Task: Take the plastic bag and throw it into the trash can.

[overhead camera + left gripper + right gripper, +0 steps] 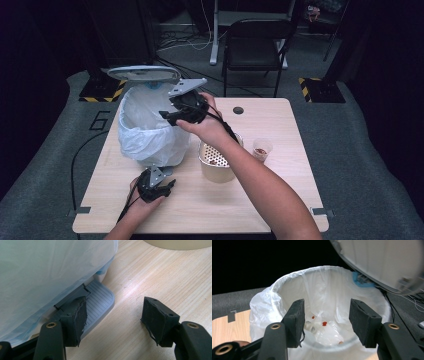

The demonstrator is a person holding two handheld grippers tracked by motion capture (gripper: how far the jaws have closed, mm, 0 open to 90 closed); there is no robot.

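Note:
A pedal bin lined with a white bag point(150, 130) stands on the table's left half, its grey lid point(144, 74) raised. My right gripper point(166, 116) hovers open over the bin's near rim. In the right gripper view its jaws point(327, 315) frame the bag's inside point(324, 297), where a few red bits point(324, 323) and clear plastic scraps lie at the bottom. My left gripper point(159, 186) sits low at the bin's foot, open point(115, 311). Its left pad point(80, 315) lies over the ribbed grey pedal point(100, 300).
Right of the bin stands a cream pot with a perforated insert point(217, 161). Beside it is a small clear cup point(262, 148) holding brownish bits. A black chair point(255, 47) stands beyond the table's far edge. The table has a round hole point(238, 110) near the back.

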